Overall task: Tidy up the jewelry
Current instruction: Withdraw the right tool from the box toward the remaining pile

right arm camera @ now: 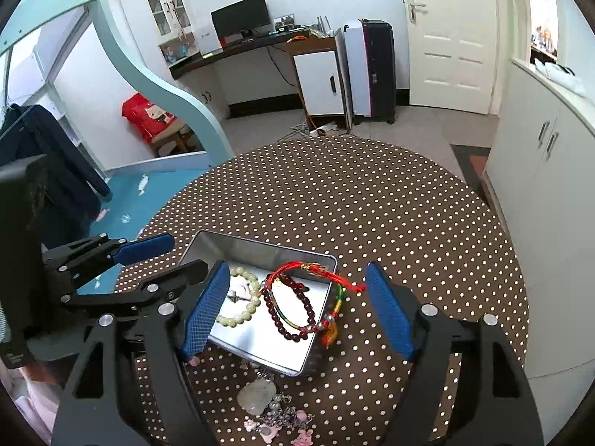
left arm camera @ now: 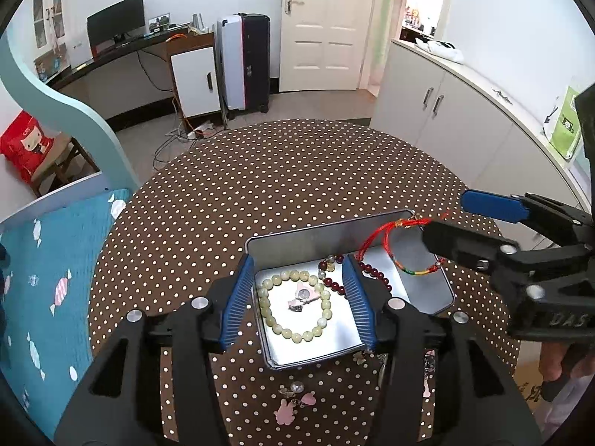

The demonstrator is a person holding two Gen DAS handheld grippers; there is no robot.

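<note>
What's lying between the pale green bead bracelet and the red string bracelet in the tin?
The dark red bead bracelet lies between the pale green bead bracelet and the red string bracelet inside the tin; the string loop overlaps it. The right wrist view shows this best.

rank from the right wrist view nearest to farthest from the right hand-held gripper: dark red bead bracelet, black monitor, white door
1. dark red bead bracelet: in the metal tin, between the open fingers of the right hand-held gripper.
2. black monitor: on the desk across the room, upper left.
3. white door: back wall, upper right; too close to the monitor to call firmly.
</note>
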